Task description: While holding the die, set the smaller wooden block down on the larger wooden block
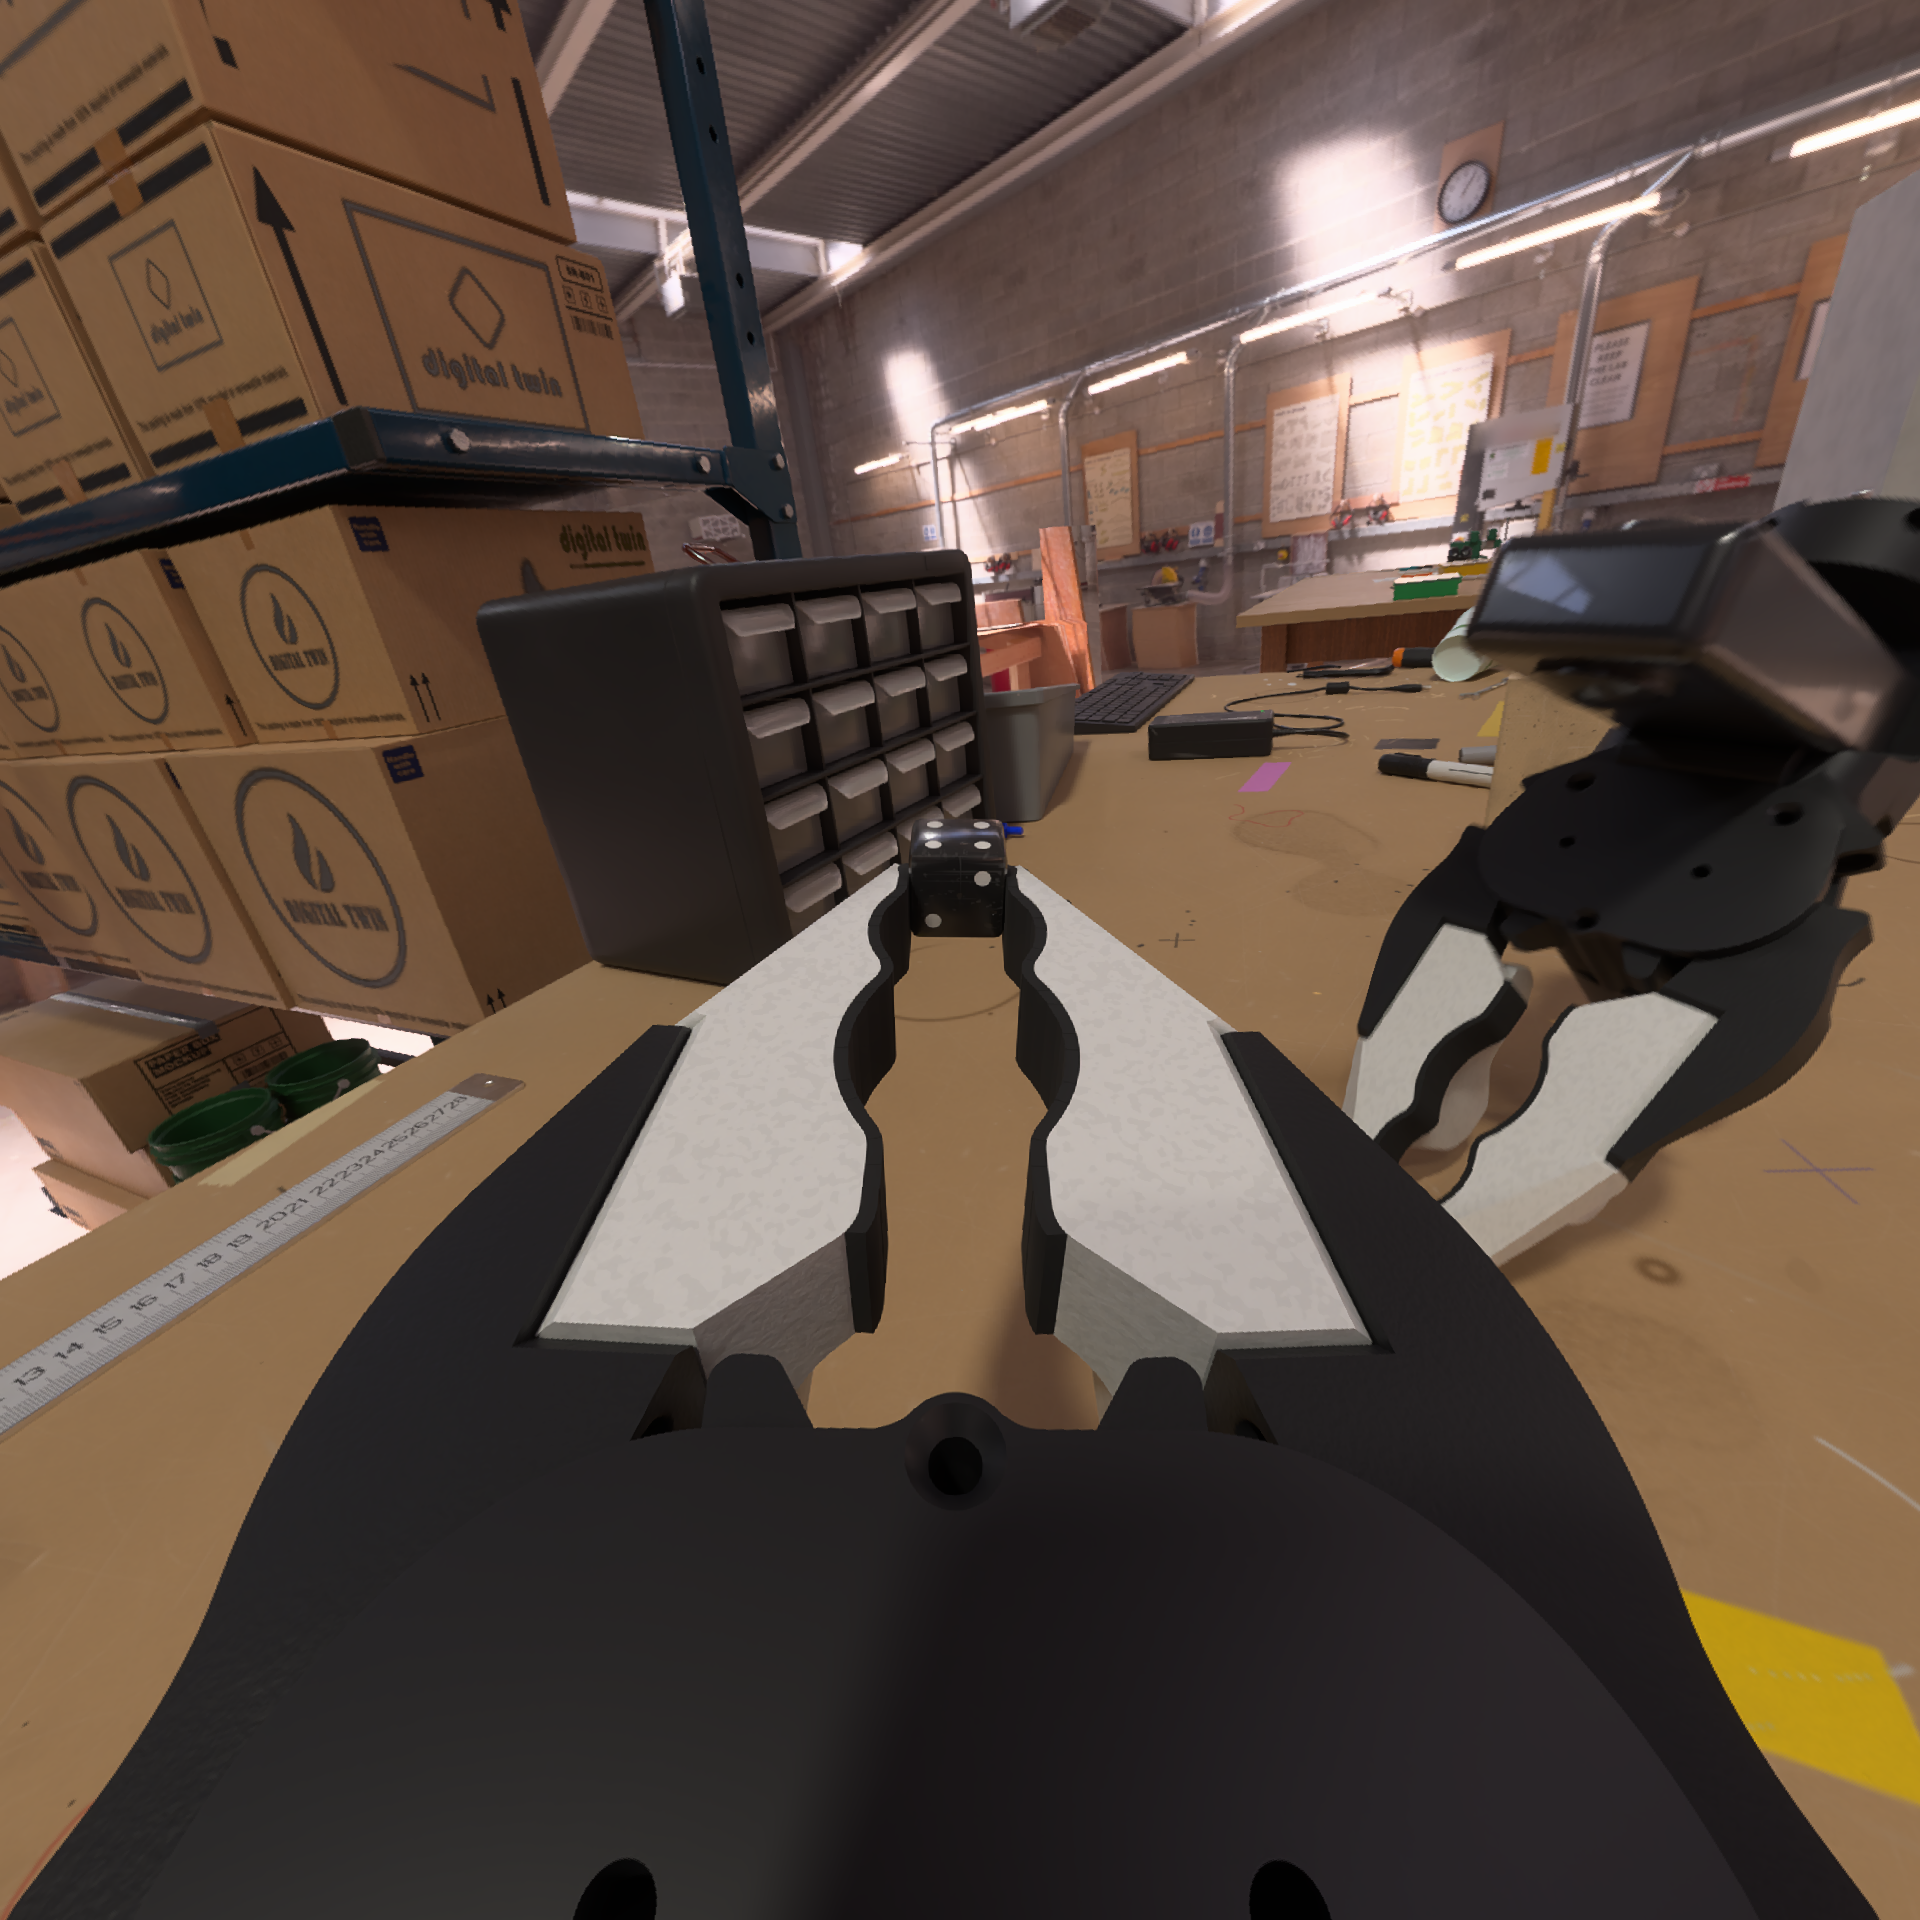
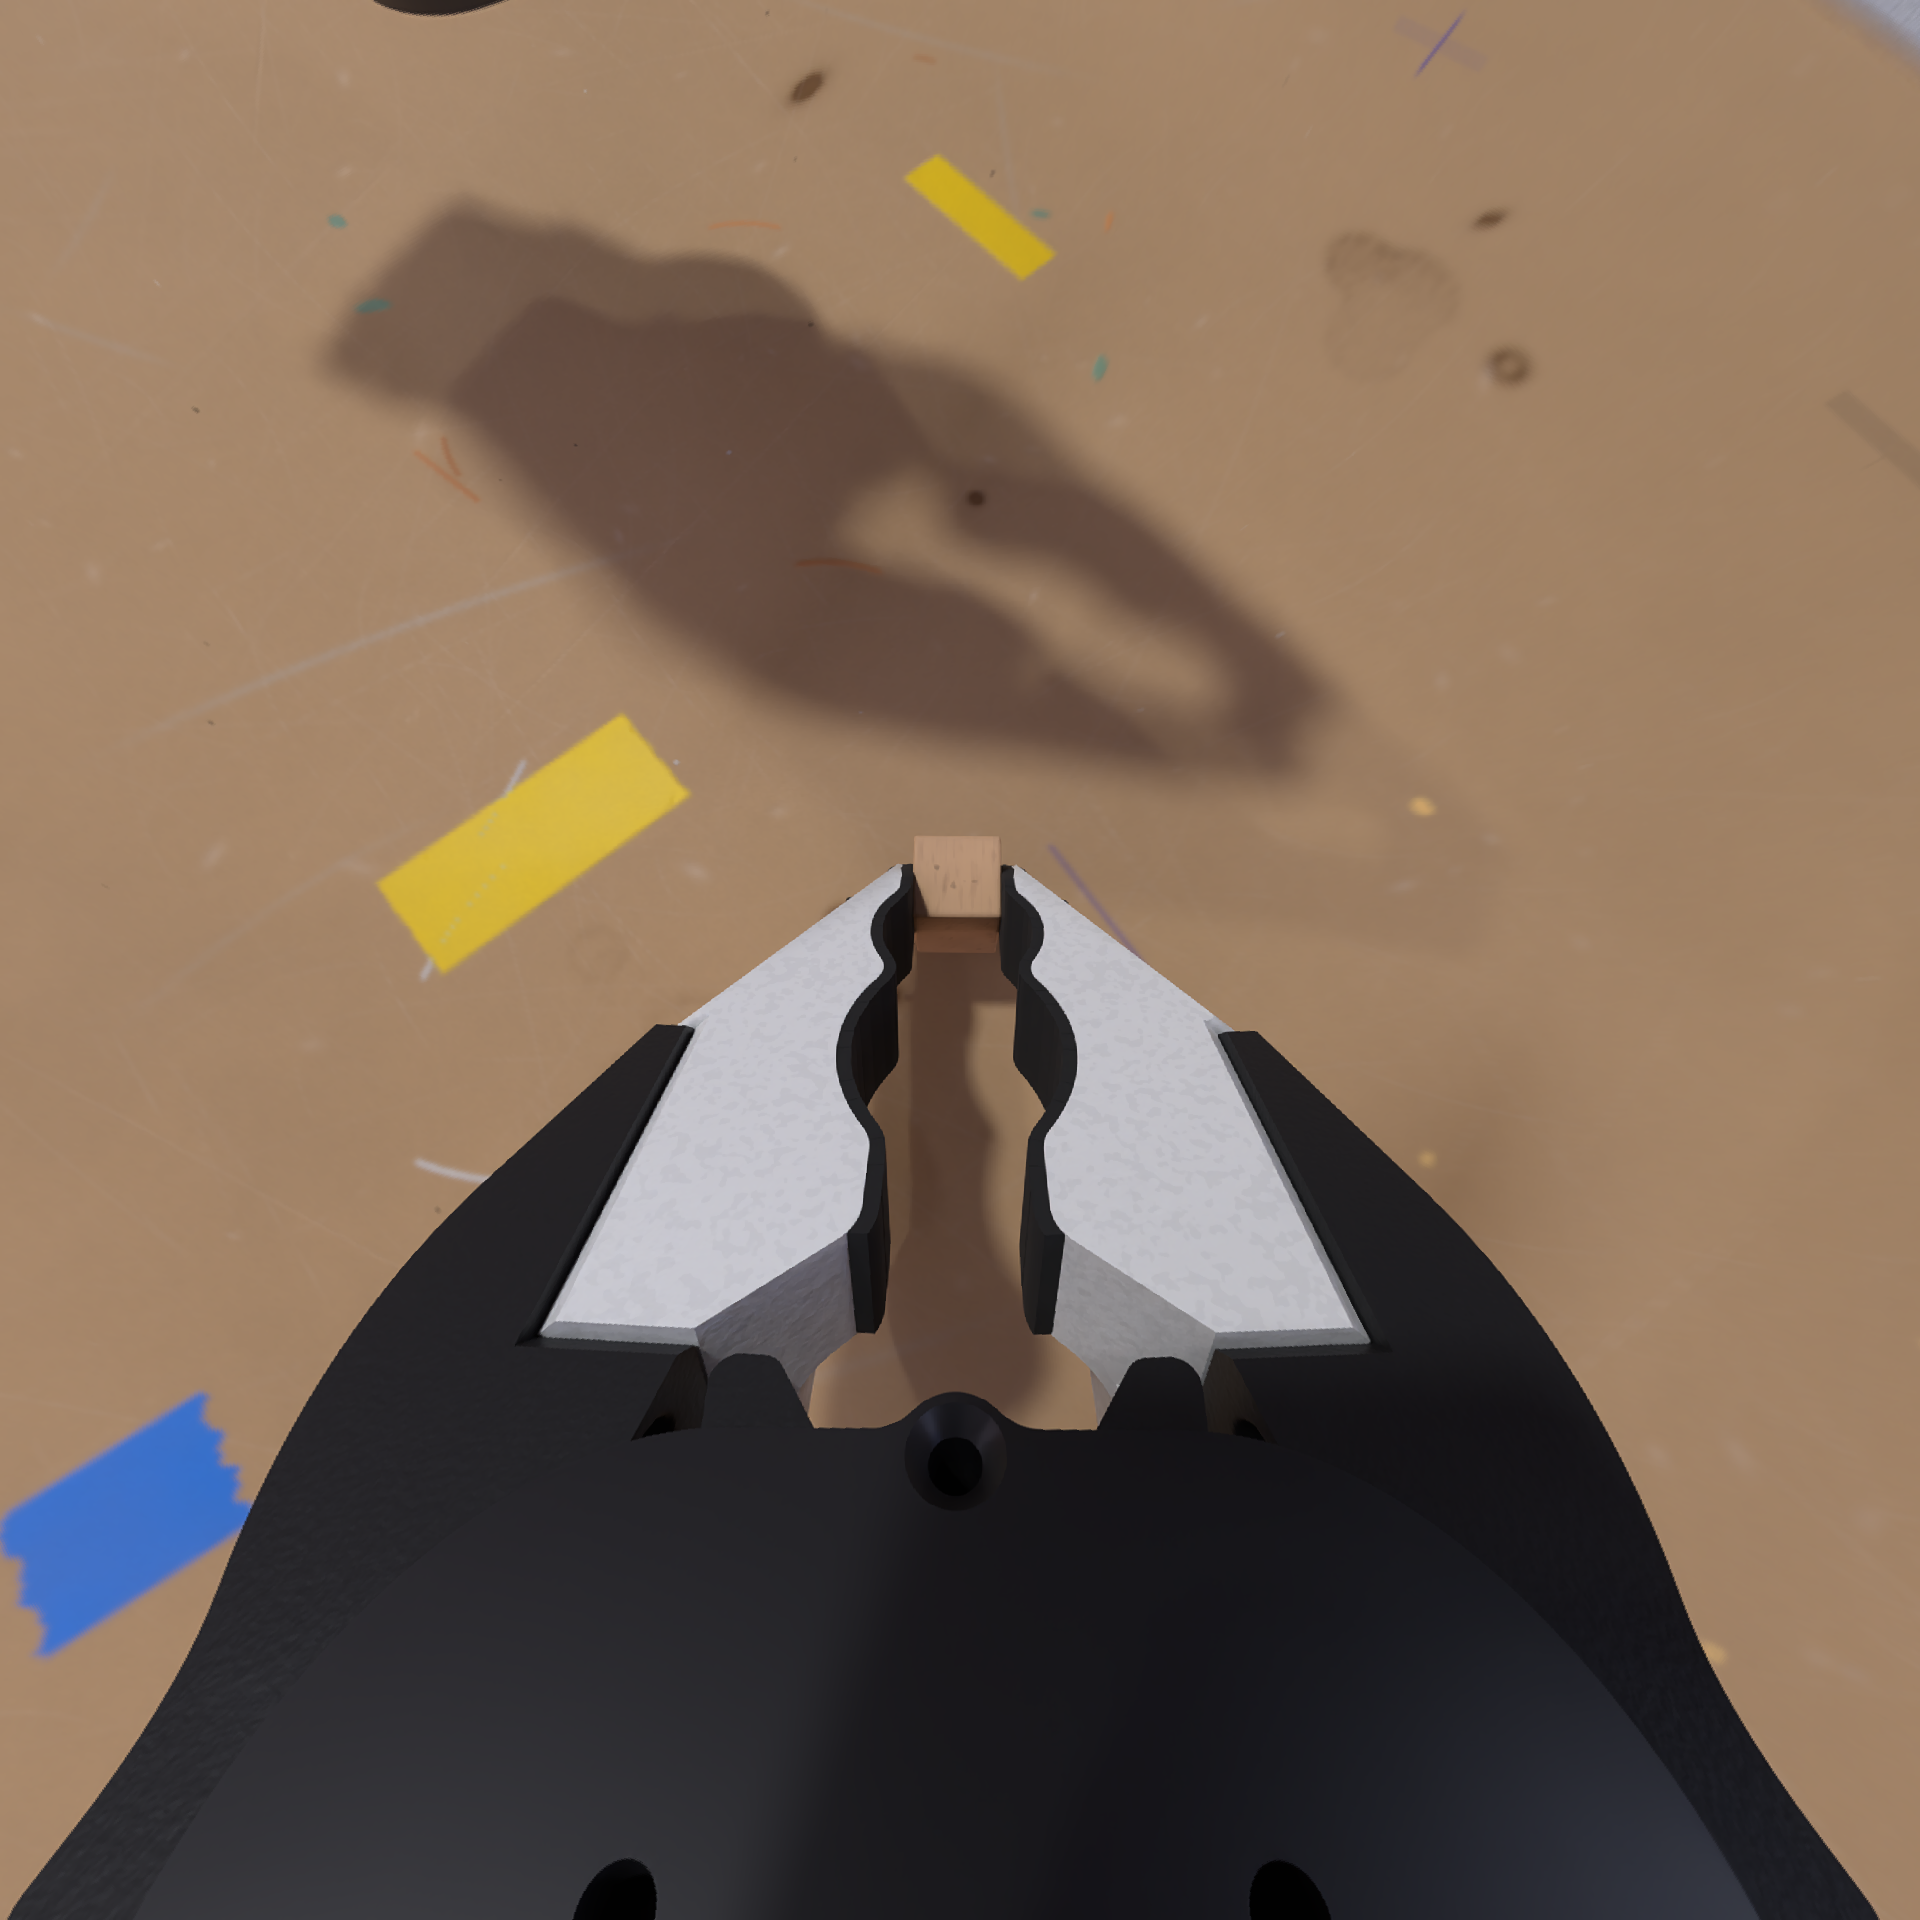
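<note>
My left gripper (image 1: 957, 902) is shut on a black die with white pips (image 1: 957, 862), held at the fingertips above the brown workbench (image 1: 1195, 997). My right gripper (image 2: 956, 896) is shut on a small light wooden block (image 2: 956, 875), pinched at the fingertips, and points down at the bench top. The right gripper also shows in the left wrist view (image 1: 1475, 1184), to the right of my left gripper, tips close to the bench; the block is hidden there. The larger wooden block shows in neither view.
A black drawer cabinet (image 1: 748, 769) stands just beyond the die. Cardboard boxes (image 1: 312, 883) fill shelves at left. A steel ruler (image 1: 239, 1236) lies along the bench's left edge. Yellow tape (image 2: 530, 842) and blue tape (image 2: 114, 1517) lie under the right gripper.
</note>
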You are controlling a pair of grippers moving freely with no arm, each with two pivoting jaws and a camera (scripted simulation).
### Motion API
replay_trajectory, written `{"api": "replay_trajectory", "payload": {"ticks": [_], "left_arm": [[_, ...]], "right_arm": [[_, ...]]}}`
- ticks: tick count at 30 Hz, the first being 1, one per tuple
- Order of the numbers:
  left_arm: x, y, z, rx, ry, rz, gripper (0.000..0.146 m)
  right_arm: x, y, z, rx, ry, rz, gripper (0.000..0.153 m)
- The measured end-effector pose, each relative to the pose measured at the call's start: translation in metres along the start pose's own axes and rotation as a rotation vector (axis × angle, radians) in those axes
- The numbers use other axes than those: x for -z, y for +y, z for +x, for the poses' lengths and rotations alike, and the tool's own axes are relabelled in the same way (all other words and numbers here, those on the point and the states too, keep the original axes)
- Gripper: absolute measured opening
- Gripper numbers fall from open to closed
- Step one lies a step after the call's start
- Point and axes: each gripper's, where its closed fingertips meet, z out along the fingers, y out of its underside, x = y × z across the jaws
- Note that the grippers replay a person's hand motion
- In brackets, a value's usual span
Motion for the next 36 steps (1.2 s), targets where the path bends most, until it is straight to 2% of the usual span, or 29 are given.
{"api": "replay_trajectory", "payload": {"ticks": [3,6,9,12,16,19,22,25,27,31,36], "left_arm": [[0.001,-0.002,-0.001,-0.011,-0.01,0.009,0.016],[0.002,-0.003,-0.001,-0.014,-0.013,0.01,0.016],[0.0,-0.001,0.0,-0.007,-0.005,0.004,0.016],[0.0,0.001,0.001,-0.002,0.001,-0.002,0.016],[-0.001,0.002,0.001,0.004,0.007,-0.008,0.016],[-0.002,0.004,0.002,0.016,0.012,-0.012,0.016],[-0.002,0.006,0.002,0.027,0.016,-0.015,0.016],[-0.003,0.007,0.002,0.034,0.019,-0.016,0.016],[-0.003,0.008,0.002,0.039,0.023,-0.018,0.016],[-0.003,0.009,0.002,0.037,0.02,-0.023,0.016],[-0.004,0.012,0.002,0.043,0.026,-0.034,0.016]], "right_arm": [[0.02,-0.01,0.01,0.1,0.086,0.037,0.015],[0.056,-0.026,0.024,0.206,0.201,0.092,0.015],[0.102,-0.04,0.04,0.288,0.347,0.116,0.015],[0.164,-0.049,0.06,0.308,0.528,0.147,0.015],[0.258,-0.031,0.09,0.189,0.804,0.146,0.015],[0.319,0.015,0.11,0.014,1.014,0.053,0.015],[0.356,0.075,0.12,-0.24,1.116,-0.052,0.015],[0.363,0.128,0.124,-0.492,1.073,-0.112,0.015],[0.359,0.148,0.128,-0.586,1.039,-0.144,0.015],[0.334,0.16,0.14,-0.605,0.96,-0.157,0.015],[0.315,0.149,0.153,-0.557,0.945,-0.103,0.015]]}}
